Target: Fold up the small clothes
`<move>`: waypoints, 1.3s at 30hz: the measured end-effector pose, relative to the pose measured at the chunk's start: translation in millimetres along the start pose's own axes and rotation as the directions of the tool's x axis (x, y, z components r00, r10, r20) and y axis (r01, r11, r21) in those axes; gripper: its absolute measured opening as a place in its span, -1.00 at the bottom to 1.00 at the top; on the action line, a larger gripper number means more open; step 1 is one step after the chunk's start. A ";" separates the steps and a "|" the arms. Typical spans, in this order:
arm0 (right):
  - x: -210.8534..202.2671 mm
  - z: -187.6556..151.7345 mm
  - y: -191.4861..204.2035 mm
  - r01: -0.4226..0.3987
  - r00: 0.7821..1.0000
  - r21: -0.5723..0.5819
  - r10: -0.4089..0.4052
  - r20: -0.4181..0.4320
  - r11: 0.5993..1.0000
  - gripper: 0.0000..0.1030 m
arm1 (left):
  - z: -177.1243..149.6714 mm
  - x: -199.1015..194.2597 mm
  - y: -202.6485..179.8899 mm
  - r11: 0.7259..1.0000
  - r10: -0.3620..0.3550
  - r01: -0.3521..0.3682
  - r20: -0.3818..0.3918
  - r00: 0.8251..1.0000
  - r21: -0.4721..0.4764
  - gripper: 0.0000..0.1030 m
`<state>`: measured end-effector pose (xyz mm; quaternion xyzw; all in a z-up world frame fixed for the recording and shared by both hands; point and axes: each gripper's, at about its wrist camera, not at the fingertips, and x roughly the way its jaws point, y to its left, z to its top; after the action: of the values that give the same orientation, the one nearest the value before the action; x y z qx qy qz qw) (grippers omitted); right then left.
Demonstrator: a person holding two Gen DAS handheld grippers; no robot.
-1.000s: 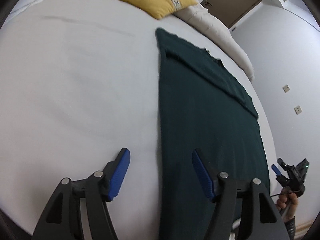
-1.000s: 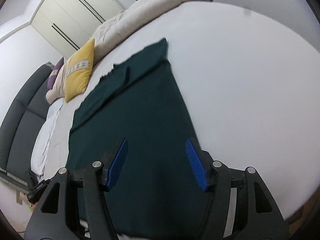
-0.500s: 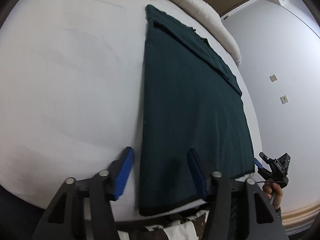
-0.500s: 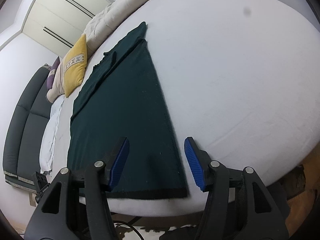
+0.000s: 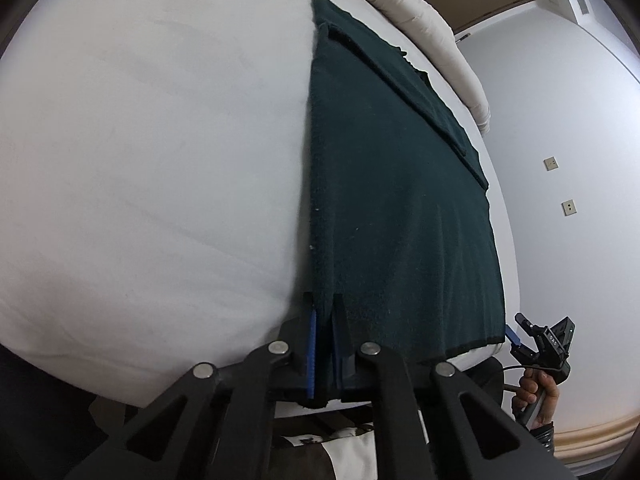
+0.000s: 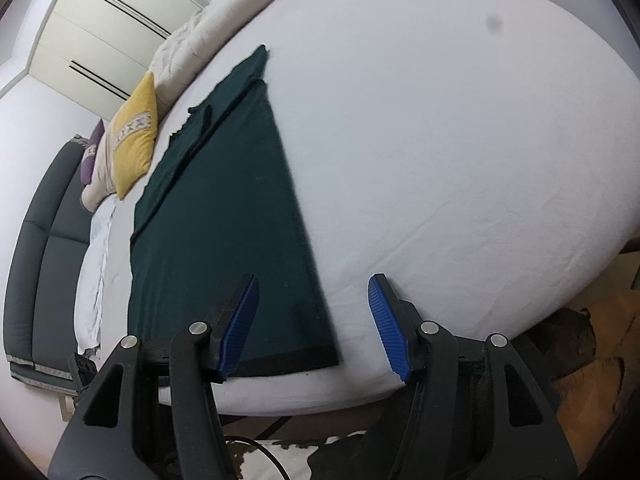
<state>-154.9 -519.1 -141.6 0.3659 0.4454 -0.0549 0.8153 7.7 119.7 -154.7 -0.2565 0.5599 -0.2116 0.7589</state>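
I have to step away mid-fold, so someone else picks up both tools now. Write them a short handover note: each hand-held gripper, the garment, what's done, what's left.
Left hand-held gripper: jaws have just closed, shut on the near left corner of the dark green garment.
Right hand-held gripper: open, straddling the near right corner, pads not pressing yet.
Garment: lies flat on the white bed, its hem at the near edge, a narrow strip folded over at the far end.
Done: left corner gripped.
Left: close the right gripper on its corner, then probably carry both corners to the far end and smooth the fold.
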 end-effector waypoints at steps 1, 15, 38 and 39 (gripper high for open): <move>0.8 0.0 -0.9 0.001 1.000 0.000 -0.001 -0.005 1.000 0.06 | 0.1 -0.9 -0.5 1.000 -0.001 0.001 0.002 1.000 0.000 -0.86; 23.5 -8.6 7.6 -0.043 0.986 -0.027 0.038 -0.161 0.999 -0.50 | -1.6 -26.2 -1.3 1.000 -0.028 0.027 0.057 0.998 0.016 -0.87; -14.9 33.5 42.9 -0.366 0.930 0.032 0.364 0.060 0.930 -0.89 | 29.6 -64.9 -19.1 0.951 -0.290 0.303 0.158 0.944 -0.065 -0.88; -15.1 37.3 46.8 -0.377 0.925 0.031 0.374 0.068 0.926 -0.89 | 34.1 -67.1 -21.5 0.945 -0.305 0.319 0.167 0.938 -0.066 -0.88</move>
<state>-118.9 -512.8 -91.9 0.4600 0.3411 0.0815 0.8158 20.6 149.0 -83.3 -0.3925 0.4609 -0.2826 0.7441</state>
